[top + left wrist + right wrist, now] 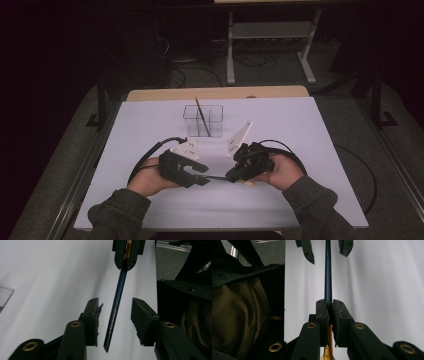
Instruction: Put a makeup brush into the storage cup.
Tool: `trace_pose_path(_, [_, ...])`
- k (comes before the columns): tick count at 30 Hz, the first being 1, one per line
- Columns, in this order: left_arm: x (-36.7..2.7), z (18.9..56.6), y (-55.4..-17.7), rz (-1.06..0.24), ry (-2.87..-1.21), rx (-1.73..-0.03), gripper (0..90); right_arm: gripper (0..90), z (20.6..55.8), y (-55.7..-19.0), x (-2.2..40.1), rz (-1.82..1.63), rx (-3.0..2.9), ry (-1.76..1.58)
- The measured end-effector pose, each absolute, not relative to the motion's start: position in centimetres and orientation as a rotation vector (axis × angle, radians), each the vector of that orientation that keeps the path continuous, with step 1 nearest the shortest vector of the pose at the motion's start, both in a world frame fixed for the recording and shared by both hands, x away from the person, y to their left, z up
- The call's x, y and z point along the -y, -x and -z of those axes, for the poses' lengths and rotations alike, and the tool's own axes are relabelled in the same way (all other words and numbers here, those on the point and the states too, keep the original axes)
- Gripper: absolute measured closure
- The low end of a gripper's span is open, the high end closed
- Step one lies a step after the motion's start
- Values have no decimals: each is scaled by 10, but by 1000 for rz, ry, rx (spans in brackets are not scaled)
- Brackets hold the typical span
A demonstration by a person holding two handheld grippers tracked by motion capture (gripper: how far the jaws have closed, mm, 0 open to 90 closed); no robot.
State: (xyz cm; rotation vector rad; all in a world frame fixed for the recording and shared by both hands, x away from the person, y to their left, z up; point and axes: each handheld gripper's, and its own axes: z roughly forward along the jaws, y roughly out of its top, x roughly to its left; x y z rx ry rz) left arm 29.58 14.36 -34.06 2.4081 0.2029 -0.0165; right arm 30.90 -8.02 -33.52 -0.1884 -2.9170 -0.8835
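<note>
Near the clear holder [203, 121], right claw [328, 305] clamps the pencil [115, 311], its shaft running lengthwise between left claw's [114, 317] half-open, untouching pads.

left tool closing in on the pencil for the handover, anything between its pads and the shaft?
Nothing visible. In the left gripper view the dark blue pencil runs between the left tool's pads, with bare gaps either side and only white table behind. The right tool clamps the far end.
</note>
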Motion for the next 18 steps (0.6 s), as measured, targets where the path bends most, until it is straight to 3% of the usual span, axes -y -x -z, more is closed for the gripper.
trace_pose_path(18, [-141,347,-296,107,-2470,-139,721,831,339,-303,64,865,2916,107])
